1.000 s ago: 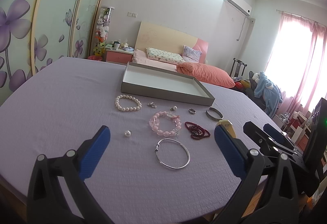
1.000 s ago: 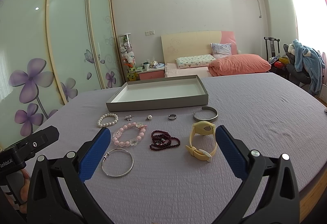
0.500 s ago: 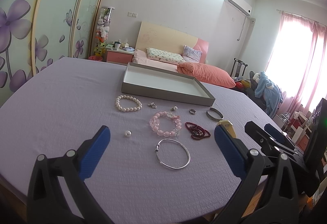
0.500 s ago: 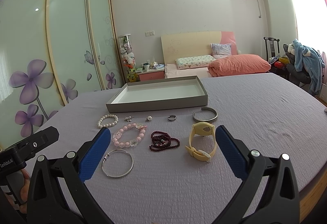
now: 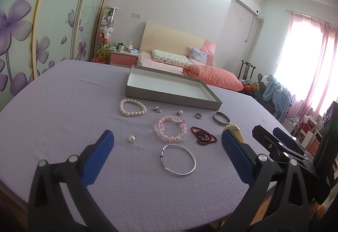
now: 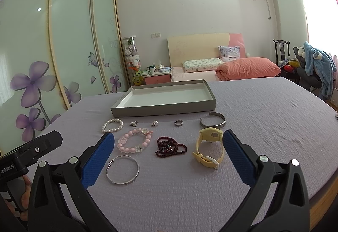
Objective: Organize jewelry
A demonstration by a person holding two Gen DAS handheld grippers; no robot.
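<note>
Jewelry lies on a purple cloth before an empty grey tray [image 5: 169,98] [image 6: 160,110]. I see a pearl bracelet [image 5: 132,107] [image 6: 112,125], a pink bead bracelet [image 5: 170,128] [image 6: 135,140], dark red beads [image 5: 203,137] [image 6: 170,147], a silver bangle [image 5: 177,161] [image 6: 123,169], a loose pearl [image 5: 131,138], a ring [image 5: 198,115] [image 6: 178,122], a silver cuff [image 5: 221,118] [image 6: 212,122] and a yellow watch [image 6: 209,150]. My left gripper [image 5: 166,158] is open above the bangle. My right gripper [image 6: 166,155] is open near the red beads and watch.
Small earrings [image 5: 156,108] [image 6: 134,123] lie near the tray. The right gripper's body [image 5: 281,147] shows at the right of the left view. The table edge [image 6: 321,196] curves at front right. A bed [image 6: 221,69] and sliding wardrobe doors [image 6: 63,52] stand behind.
</note>
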